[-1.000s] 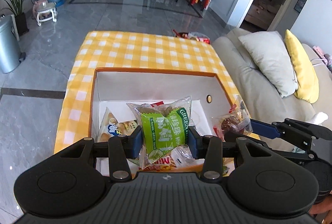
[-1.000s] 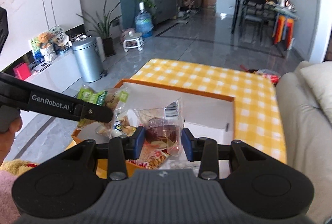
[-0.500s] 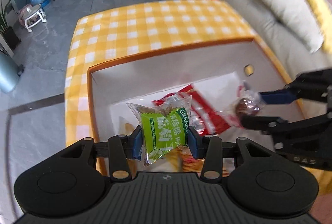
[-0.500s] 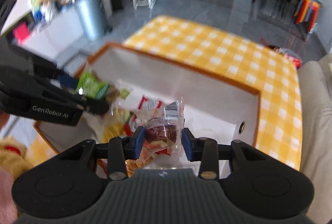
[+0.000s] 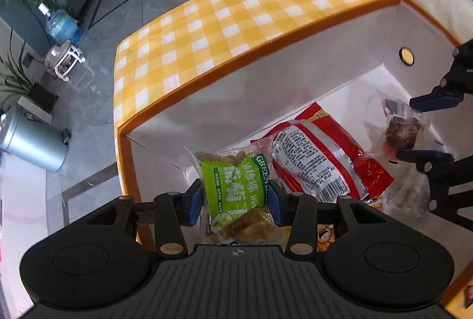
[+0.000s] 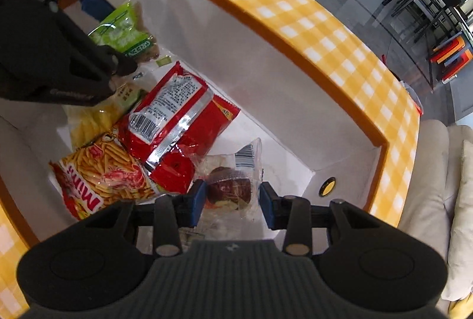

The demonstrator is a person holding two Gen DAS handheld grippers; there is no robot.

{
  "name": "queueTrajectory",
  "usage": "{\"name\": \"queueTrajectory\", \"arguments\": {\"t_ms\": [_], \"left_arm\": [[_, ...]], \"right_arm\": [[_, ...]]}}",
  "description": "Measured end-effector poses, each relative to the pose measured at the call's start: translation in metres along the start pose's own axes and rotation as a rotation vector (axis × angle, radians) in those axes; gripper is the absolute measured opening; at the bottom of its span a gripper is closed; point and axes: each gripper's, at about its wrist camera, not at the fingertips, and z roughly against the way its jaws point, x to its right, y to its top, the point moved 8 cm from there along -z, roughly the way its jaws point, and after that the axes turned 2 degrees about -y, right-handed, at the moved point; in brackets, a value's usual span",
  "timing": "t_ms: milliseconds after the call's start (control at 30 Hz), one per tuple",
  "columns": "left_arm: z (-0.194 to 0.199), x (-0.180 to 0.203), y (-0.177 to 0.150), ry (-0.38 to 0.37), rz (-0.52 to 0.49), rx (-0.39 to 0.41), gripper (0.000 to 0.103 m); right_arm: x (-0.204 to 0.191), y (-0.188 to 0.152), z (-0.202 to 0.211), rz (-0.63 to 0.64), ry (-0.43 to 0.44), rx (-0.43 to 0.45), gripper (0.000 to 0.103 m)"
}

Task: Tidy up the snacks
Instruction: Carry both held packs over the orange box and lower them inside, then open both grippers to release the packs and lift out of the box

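Grey polished floor surrounds a counter [image 5: 224, 23] under a yellow checked cloth, on which sits an orange-rimmed white box [image 5: 266, 82]. Both claws point down into the box. The left claw [image 5: 235, 196] is clamped on a green snack packet [image 5: 233, 186], its blue pads pressing both sides. Just right of it lies a red snack bag [image 5: 322, 159], with a bag of orange snack sticks [image 6: 100, 177] nearer the person. Further right, the right claw [image 6: 230, 199] grips a clear-wrapped brown cake [image 6: 229, 186] over the box floor. A silver bin [image 5: 32, 141] stands well left of the left claw.
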Motion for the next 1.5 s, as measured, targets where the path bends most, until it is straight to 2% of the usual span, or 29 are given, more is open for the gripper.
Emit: {"name": "queueTrajectory", "arguments": {"t_ms": [167,433,533,667,733,800,900,967,1067,1167,1300,1500], "left_arm": [[-0.009,0.002,-0.004,0.021,-0.024,-0.018,0.053],[-0.008,-0.001,-0.004,0.067,-0.028,-0.012,0.067],[-0.005,-0.001,-0.004,0.076,-0.036,-0.001,0.072],[0.003,-0.002,-0.001,0.094,-0.043,0.044,0.073],[0.009,-0.004,0.002,0.105,-0.043,0.070,0.077],[0.013,-0.003,0.004,0.100,-0.046,0.082,0.081],[0.019,-0.002,0.006,0.104,-0.059,0.093,0.082],[0.025,0.000,0.006,0.107,-0.067,0.105,0.083],[0.037,0.001,0.005,0.108,-0.065,0.128,0.085],[0.051,0.000,0.002,0.112,-0.046,0.149,0.085],[0.070,0.001,-0.001,0.091,-0.018,0.174,0.085],[0.102,0.009,-0.010,0.079,-0.033,0.210,0.085]], "right_arm": [[-0.005,-0.003,-0.006,0.038,-0.031,-0.006,0.040],[-0.007,-0.005,-0.004,0.060,-0.045,-0.006,0.042],[-0.011,-0.006,-0.003,0.069,-0.053,-0.004,0.042],[-0.014,-0.006,-0.001,0.076,-0.059,0.002,0.043],[-0.015,-0.006,0.000,0.084,-0.059,0.004,0.047],[-0.017,-0.006,0.002,0.095,-0.068,0.010,0.056],[-0.017,-0.004,0.008,0.094,-0.073,0.031,0.062],[-0.016,-0.002,0.013,0.087,-0.072,0.045,0.072],[-0.014,-0.001,0.023,0.071,-0.071,0.073,0.079],[-0.014,-0.002,0.034,0.057,-0.078,0.093,0.083],[-0.012,-0.005,0.052,0.028,-0.085,0.122,0.083],[-0.012,-0.011,0.083,-0.039,-0.058,0.153,0.083]]}}
